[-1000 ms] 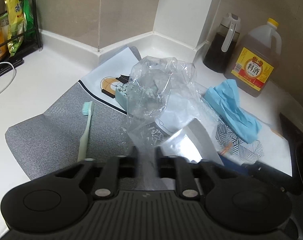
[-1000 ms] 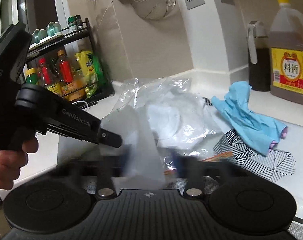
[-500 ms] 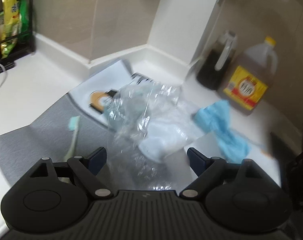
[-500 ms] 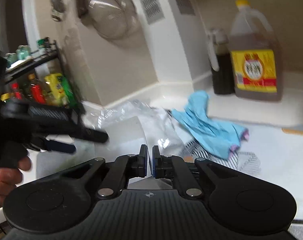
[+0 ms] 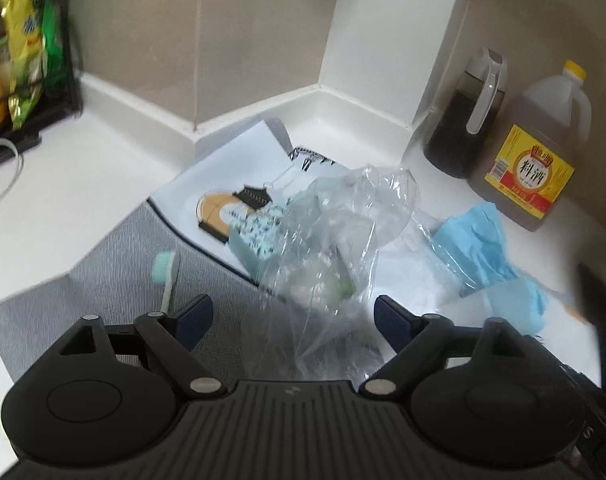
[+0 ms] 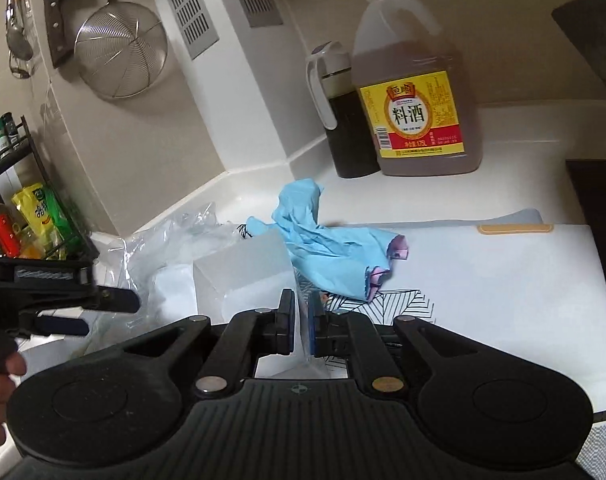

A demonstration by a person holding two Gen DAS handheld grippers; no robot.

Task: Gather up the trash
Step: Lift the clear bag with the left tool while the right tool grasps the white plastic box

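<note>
A crumpled clear plastic bag (image 5: 343, 240) lies on the counter with a small teal box and other scraps inside. My left gripper (image 5: 295, 318) stands wide over the bag's near end. Its jaws are closing with loose film between them, and the pads do not press on it. My right gripper (image 6: 301, 320) is shut on a thin edge of the plastic bag (image 6: 239, 272), with film running between its pads. A blue glove (image 6: 327, 248) lies just beyond, also in the left wrist view as the blue glove (image 5: 479, 248). A mint toothbrush (image 5: 167, 276) rests on the grey mat (image 5: 103, 288). The left gripper (image 6: 107, 314) shows at the left of the right wrist view.
A big cooking-wine jug (image 6: 415, 92) and a dark sauce bottle (image 6: 343, 120) stand at the back wall. A spice rack (image 6: 27, 216) sits at the far left. A printed white mat (image 6: 483, 280) covers the counter. A strainer (image 6: 121, 50) hangs on the wall.
My left gripper, shut on the bag's film a second ago, has let go and opened wide. My right gripper has swung to the right with the film pinched in it.
</note>
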